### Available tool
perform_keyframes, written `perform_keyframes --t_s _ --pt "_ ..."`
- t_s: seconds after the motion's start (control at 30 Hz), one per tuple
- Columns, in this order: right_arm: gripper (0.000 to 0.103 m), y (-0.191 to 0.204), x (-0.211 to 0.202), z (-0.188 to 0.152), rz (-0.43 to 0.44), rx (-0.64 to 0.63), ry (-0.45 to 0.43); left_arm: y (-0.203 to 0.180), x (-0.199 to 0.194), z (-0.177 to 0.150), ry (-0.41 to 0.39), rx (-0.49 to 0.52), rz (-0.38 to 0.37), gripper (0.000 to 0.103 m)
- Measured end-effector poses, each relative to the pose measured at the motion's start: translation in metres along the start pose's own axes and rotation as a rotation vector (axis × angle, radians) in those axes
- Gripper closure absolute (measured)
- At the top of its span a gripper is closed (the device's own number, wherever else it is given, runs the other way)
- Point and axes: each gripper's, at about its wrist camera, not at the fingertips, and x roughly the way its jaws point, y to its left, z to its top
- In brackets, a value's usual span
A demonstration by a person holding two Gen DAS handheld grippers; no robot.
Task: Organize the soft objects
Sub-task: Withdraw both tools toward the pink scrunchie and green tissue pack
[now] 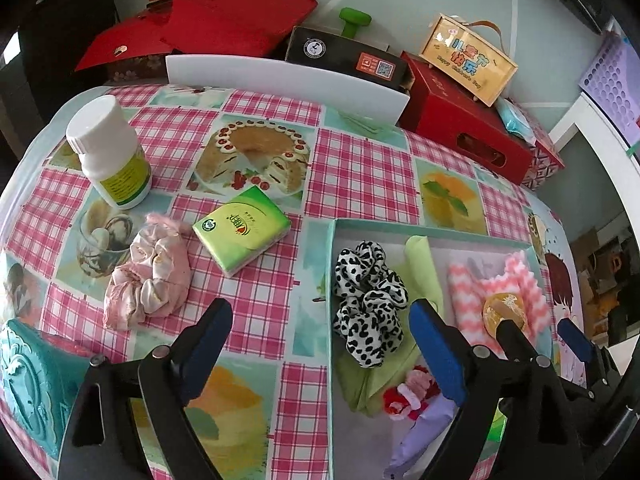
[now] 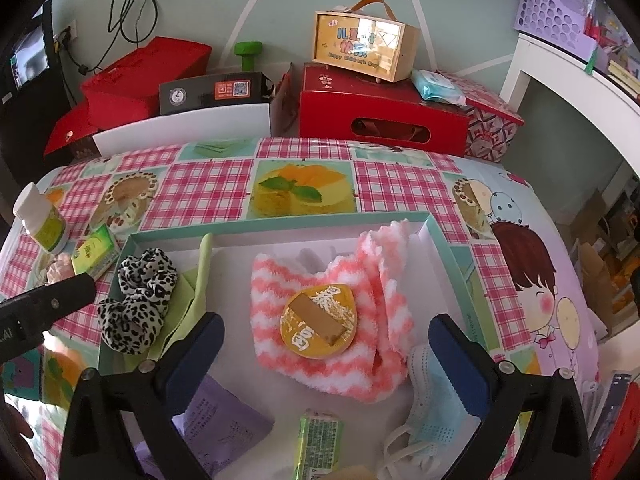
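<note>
We see the scrunchie (image 1: 368, 304) lying in the tray (image 2: 280, 218), lower centre, beside the striped cloth (image 2: 332, 312) and mask (image 2: 434, 408). Left gripper (image 1: 320, 352) and right gripper (image 2: 326, 356): both jaws wide apart, holding nothing.

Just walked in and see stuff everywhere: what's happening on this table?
A person with tongs in each hand is sorting soft things into a shallow box. Both tongs are open and hold nothing. The spotted scrunchie and striped socks lie inside; the pink cloth bundle and tissue pack lie outside.
</note>
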Motion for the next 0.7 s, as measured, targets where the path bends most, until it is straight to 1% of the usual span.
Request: perform_keyframes --t_s 0.13,0.5,0.7 --pt "0.000 0.000 0.001 0.000 -0.005 0.001 0.004 0.002 0.001 -0.001 0.011 -0.002 0.021 0.013" --pt "0.000 0.001 0.001 0.000 -0.013 -0.002 0.008 0.010 0.000 0.000 0.024 -0.016 0.033 0.013" --pt "0.000 0.004 -0.002 0.001 -0.011 -0.007 -0.003 0.021 -0.007 0.004 0.015 -0.031 0.054 0.013"
